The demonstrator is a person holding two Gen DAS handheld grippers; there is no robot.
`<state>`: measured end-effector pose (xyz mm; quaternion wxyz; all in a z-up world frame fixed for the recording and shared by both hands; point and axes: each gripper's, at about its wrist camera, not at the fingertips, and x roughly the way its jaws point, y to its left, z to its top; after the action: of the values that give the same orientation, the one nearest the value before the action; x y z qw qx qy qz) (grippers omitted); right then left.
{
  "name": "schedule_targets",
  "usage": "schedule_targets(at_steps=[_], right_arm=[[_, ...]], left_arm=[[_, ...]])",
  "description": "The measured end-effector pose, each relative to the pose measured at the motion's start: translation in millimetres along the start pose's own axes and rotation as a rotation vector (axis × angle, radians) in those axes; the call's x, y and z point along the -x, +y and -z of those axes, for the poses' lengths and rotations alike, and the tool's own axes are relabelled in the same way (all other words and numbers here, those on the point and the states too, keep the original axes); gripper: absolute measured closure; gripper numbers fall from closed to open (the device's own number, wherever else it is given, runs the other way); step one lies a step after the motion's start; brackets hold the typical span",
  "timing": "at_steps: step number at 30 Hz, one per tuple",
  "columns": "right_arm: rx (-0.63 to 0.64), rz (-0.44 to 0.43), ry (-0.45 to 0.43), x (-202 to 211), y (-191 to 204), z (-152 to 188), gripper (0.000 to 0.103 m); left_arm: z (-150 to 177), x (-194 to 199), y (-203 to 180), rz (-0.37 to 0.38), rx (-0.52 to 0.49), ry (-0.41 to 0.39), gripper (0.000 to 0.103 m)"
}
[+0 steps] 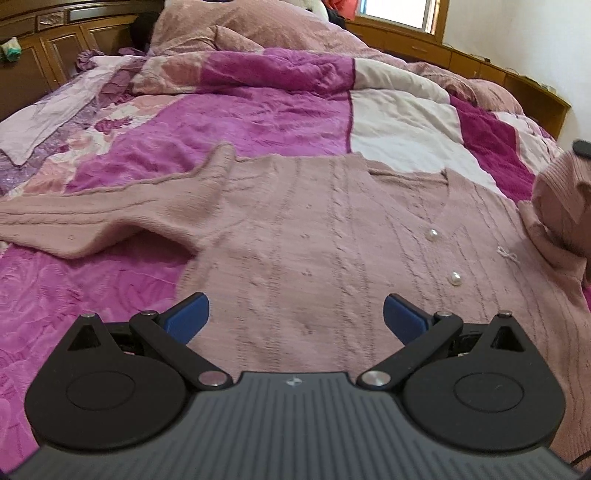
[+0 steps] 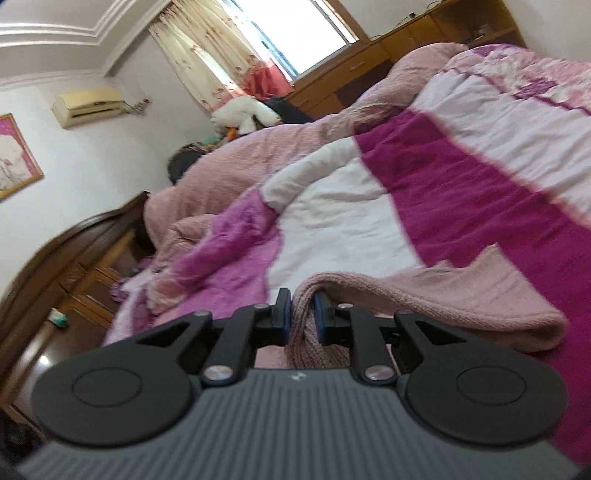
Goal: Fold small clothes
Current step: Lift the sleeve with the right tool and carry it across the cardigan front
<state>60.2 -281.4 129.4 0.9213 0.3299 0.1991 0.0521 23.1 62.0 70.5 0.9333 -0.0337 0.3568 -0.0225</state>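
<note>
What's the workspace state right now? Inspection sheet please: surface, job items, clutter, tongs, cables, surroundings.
Surface: bed with a rumpled magenta, pink and white patchwork quilt.
Job's things: dusty-pink cable-knit cardigan with pearl buttons lies front up on the quilt, one sleeve spread sideways; the other side's knit is gathered and lifted off the bed.
Clutter: pale lilac garment at the quilt's far edge; white plush toy near the window.
Grippers: left tongs open above the cardigan's body, holding nothing; right tongs shut on a fold of the cardigan.
Cables: nothing seen.
Surroundings: wooden headboard cabinets, curtained window, wall air conditioner, framed picture.
</note>
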Motion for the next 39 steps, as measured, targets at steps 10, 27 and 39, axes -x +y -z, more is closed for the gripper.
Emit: schedule_targets(at_steps=[10, 27, 39], right_arm=[[0.001, -0.135, 0.017, -49.1, 77.0, 32.9, 0.086], [-0.024, -0.201, 0.376, -139.3, 108.0, 143.4, 0.084], [0.025, -0.253, 0.406, -99.6, 97.7, 134.4, 0.038]], left_arm=[[-4.6, 10.1, 41.2, -0.051, 0.069, -0.025, 0.0], [4.3, 4.0, 78.8, -0.125, 0.123, -0.002, 0.0], [-10.0, -4.5, 73.7, -0.089, 0.12, -0.018, 0.0]])
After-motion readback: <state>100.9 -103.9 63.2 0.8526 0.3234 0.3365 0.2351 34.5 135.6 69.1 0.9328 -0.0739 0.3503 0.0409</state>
